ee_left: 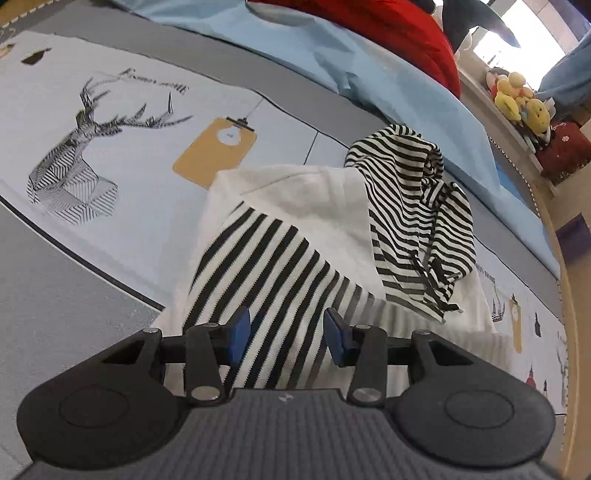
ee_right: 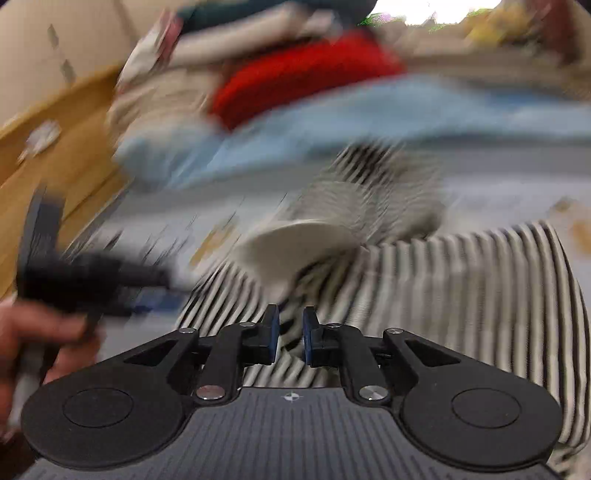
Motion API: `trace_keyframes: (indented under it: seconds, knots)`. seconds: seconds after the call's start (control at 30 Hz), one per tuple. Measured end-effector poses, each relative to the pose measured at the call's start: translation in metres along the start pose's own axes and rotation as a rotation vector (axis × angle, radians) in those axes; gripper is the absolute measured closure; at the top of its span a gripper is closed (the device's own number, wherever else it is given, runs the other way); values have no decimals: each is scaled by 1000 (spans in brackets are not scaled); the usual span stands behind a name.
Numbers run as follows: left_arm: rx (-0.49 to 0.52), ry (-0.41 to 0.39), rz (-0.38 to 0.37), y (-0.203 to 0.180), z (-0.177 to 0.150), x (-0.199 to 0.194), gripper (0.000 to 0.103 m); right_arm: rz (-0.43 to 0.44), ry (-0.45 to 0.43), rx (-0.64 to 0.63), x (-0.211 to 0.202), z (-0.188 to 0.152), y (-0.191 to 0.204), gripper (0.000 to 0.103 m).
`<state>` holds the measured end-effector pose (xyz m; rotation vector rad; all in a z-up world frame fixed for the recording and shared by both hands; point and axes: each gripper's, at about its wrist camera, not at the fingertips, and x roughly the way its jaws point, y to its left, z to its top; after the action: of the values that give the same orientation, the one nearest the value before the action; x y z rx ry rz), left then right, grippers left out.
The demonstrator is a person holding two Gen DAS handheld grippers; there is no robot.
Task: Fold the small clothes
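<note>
A small black-and-white striped garment (ee_left: 280,280) with a white inner side (ee_left: 310,199) lies on the printed bed cover. Part of it is bunched into a striped heap (ee_left: 417,229) at the right. My left gripper (ee_left: 287,332) is open, its blue pads on either side of the striped cloth just above it. The right wrist view is blurred by motion. There my right gripper (ee_right: 290,334) has its jaws a narrow gap apart over the striped cloth (ee_right: 443,295), with a white fold (ee_right: 295,251) ahead. The left gripper (ee_right: 92,284) and a hand show at the left.
The bed cover (ee_left: 110,155) has a deer print and a yellow tag print. A light blue blanket (ee_left: 369,62) and red cloth (ee_left: 388,29) lie at the far side. Plush toys (ee_left: 517,99) sit on a ledge at the right. A wooden bed frame (ee_right: 48,147) runs at the left.
</note>
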<state>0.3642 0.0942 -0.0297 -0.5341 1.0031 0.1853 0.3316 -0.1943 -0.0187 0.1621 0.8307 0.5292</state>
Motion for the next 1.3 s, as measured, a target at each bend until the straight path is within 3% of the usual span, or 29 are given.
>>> trace_keyframes:
  seconds: [0.1, 0.3, 0.53, 0.7, 0.77, 0.83, 0.87, 0.93, 1.03, 1.13, 1.23, 1.3]
  knots:
    - [-28, 28, -30, 2, -1, 5, 54, 28, 98, 38, 12, -6, 1, 86]
    - [-65, 85, -51, 4, -7, 21, 55, -173, 109, 118, 8, -1, -38, 86]
    - [-27, 154, 11, 3, -16, 40, 55, -342, 24, 310, -11, 5, -98, 86]
    - [66, 168, 52, -8, -23, 47, 55, -440, -70, 472, -29, 7, -135, 86]
    - [102, 165, 60, -12, -25, 48, 60, -476, -103, 526, -36, 6, -146, 86]
    - [153, 153, 79, -18, -27, 46, 96, -499, -128, 570, -39, 7, -154, 86]
    - [186, 134, 97, -21, -27, 43, 101, -509, -139, 588, -42, 7, -156, 86]
    - [208, 95, 94, -26, -25, 33, 101, -524, -154, 609, -45, 6, -159, 86]
    - [183, 20, 54, -30, -19, 5, 101, -527, -163, 617, -47, 5, -160, 86]
    - [137, -47, 67, -28, -19, -23, 101, -521, -162, 614, -44, 5, -158, 86]
    - [75, -40, 111, -16, -22, -32, 100, -512, -156, 609, -40, 5, -157, 86]
    - [57, 25, 149, -8, -24, -21, 100, -505, -147, 609, -39, 5, -156, 86]
